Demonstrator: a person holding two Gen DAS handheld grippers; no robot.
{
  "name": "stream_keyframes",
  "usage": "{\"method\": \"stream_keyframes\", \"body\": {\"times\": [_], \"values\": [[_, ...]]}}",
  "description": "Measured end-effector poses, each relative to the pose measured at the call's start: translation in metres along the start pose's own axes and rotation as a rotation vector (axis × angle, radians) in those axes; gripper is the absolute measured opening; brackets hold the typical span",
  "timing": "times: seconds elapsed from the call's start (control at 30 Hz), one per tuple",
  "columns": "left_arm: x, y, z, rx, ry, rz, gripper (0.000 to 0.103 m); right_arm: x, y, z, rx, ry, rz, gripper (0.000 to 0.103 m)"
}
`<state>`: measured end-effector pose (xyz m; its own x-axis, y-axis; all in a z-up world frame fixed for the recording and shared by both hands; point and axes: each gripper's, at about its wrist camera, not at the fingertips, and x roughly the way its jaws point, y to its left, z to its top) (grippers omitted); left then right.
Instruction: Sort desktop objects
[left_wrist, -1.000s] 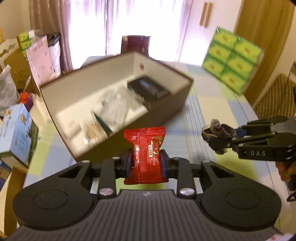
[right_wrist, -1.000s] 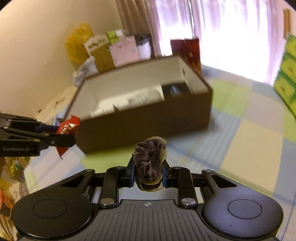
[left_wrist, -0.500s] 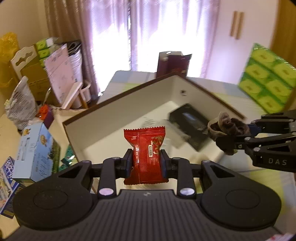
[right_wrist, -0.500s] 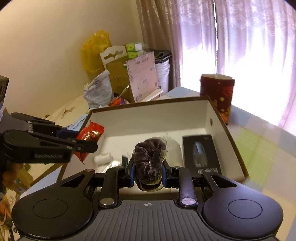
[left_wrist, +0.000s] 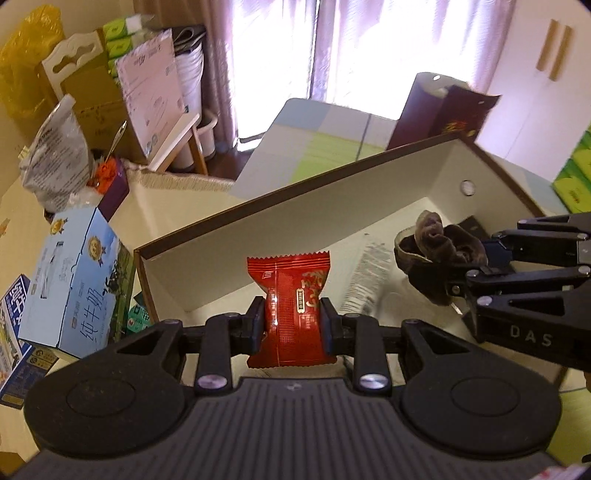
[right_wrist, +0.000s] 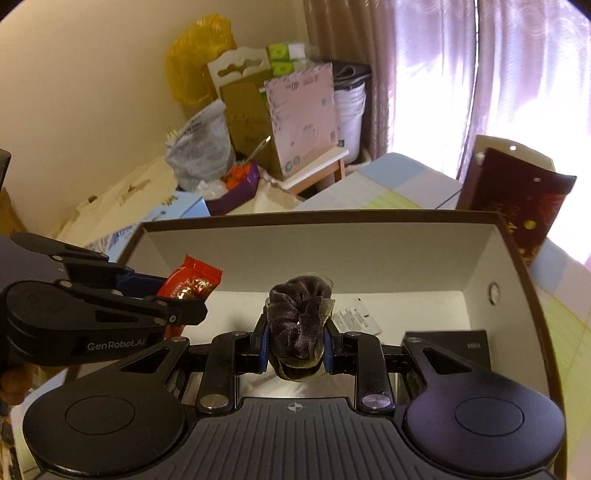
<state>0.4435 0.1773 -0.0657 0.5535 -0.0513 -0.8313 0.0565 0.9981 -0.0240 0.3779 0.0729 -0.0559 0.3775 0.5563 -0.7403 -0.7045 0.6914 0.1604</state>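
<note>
Over box (right_wrist: 517, 258), claws clutching candy (left_wrist: 291, 295), scrunchie (right_wrist: 297, 321)

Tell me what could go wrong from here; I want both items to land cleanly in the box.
The left gripper and right gripper hang close together over the brown box, so they could knock. The red snack packet is near the box's left wall and might drop outside. The velvet scrunchie may cling to the pads.

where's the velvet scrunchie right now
The dark velvet scrunchie is clamped in the right tool, held over the open brown box. In the left wrist view it sits at right, beside the red candy packet.
</note>
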Motion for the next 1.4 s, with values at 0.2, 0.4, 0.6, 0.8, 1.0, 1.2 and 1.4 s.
{"method": "stream_keyframes", "body": {"times": [0.2,0.4,0.6,0.8,1.0,1.2,1.4], "values": [[0.015,0.007,0.005,-0.024,0.014,-0.012,0.026,0.020,-0.007,0.005,-0.007,0.028,0.002,0.024],[0.016,0.005,0.008,-0.003,-0.014,0.001,0.037,0.029,-0.014,0.009,0.004,0.036,0.001,0.024],[0.013,0.006,0.011,-0.002,-0.028,-0.008,0.039,0.031,-0.014,0.009,0.005,0.040,-0.005,0.024],[0.009,0.007,0.012,-0.005,-0.049,-0.001,0.047,0.026,-0.010,0.009,-0.029,-0.079,-0.043,0.054],[-0.003,0.007,0.006,-0.009,-0.070,-0.002,0.054,0.012,-0.014,0.006,-0.027,-0.137,-0.067,0.068],[-0.024,0.002,-0.002,-0.015,-0.100,0.001,0.069,-0.017,-0.018,-0.009,0.019,-0.126,-0.065,0.091],[-0.052,-0.014,-0.013,-0.006,-0.136,0.008,0.080,-0.055,-0.016,-0.030,0.048,-0.136,-0.076,0.101]]}}
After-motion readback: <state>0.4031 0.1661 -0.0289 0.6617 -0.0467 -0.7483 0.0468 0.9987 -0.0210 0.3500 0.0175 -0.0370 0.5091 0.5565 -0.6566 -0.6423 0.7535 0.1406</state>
